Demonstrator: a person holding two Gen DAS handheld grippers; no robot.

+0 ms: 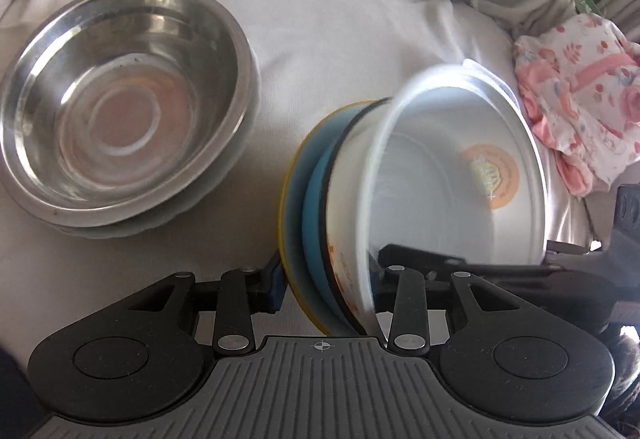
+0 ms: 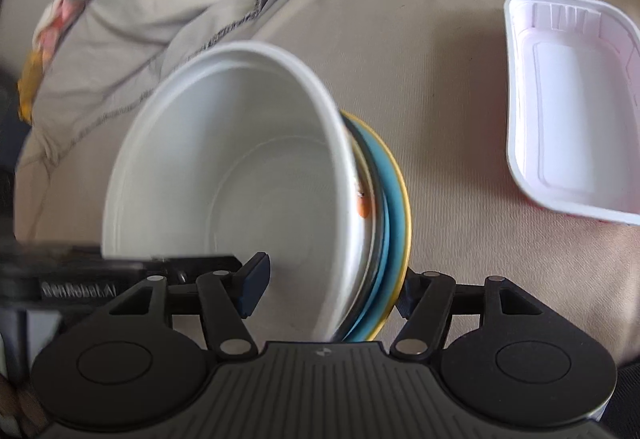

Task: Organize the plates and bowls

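A tilted stack hangs over the bed: a white bowl (image 1: 452, 175) nested on a blue plate (image 1: 316, 207) with a yellow rim. My left gripper (image 1: 330, 275) is shut on the stack's near edge, one pad against the yellow rim and the other inside the bowl. In the right wrist view the same white bowl (image 2: 240, 175) and blue plate (image 2: 394, 199) sit between the jaws of my right gripper (image 2: 332, 287). Its outer finger lies by the yellow rim. The inner pad (image 2: 254, 285) stands inside the bowl with a gap to the wall. A steel bowl (image 1: 120, 107) rests at the left.
Everything lies on a rumpled grey bedsheet (image 1: 340, 11) with a stitched hem. A floral pink cloth (image 1: 580, 111) is bunched at the right edge. A white plastic tray (image 2: 572, 111) sits right of the stack. The steel bowl seems to sit on a pale dish.
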